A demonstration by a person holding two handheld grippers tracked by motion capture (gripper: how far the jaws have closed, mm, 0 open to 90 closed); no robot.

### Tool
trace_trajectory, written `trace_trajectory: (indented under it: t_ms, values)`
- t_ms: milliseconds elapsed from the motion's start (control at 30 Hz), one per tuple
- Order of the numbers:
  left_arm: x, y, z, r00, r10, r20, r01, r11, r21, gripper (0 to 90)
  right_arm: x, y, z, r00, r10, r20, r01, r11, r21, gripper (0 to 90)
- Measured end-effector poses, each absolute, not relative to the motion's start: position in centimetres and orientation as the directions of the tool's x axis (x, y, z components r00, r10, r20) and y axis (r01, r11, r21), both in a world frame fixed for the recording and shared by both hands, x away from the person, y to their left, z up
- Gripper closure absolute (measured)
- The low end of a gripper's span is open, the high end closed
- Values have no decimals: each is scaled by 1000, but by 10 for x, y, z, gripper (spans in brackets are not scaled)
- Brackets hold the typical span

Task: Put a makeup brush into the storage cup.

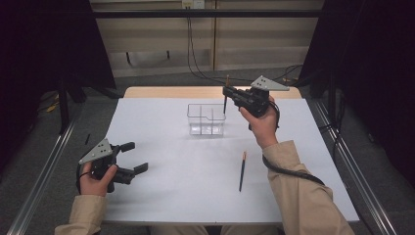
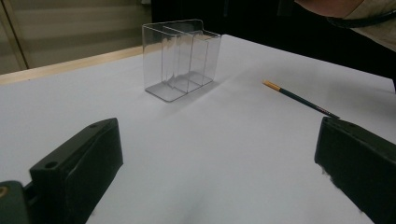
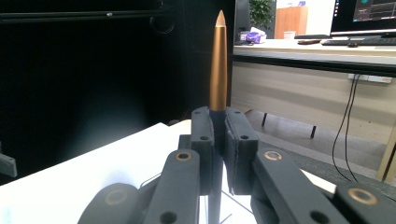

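Observation:
A clear plastic organiser box point(image 1: 206, 119) with inner dividers stands near the far middle of the white table point(image 1: 186, 166). My right gripper point(image 1: 227, 92) is shut on a pen with a copper-coloured cap point(image 3: 218, 65), held upright just above the box's right side. In the right gripper view the jaws clamp the pen's dark barrel and the cap rises above them. A dark pencil with an orange end point(image 1: 242, 171) lies loose on the table near the right forearm. My left gripper point(image 1: 134, 156) rests at the front left, jaws wide apart and empty; its view looks toward the box point(image 2: 180, 58) and the pencil point(image 2: 299, 98).
A bare wooden strip point(image 1: 195, 92) runs along the table's far edge. Metal rails flank the table on both sides. Cables point(image 1: 195, 58) hang down the back wall. The right sleeve point(image 1: 306, 191) lies over the table's front right part.

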State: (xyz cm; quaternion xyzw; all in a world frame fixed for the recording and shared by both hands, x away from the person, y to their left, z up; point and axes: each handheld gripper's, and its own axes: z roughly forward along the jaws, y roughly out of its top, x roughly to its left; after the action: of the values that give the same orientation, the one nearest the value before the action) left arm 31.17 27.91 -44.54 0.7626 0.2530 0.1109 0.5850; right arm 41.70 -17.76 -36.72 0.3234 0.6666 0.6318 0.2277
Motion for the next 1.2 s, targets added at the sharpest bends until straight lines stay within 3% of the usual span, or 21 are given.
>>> trace_trajectory:
  t_ms: [1200]
  values:
    - [311,279,-445,852,510,-119,248,-193,949,9,431,-167,-390,-683,725,87,142,15,990,832]
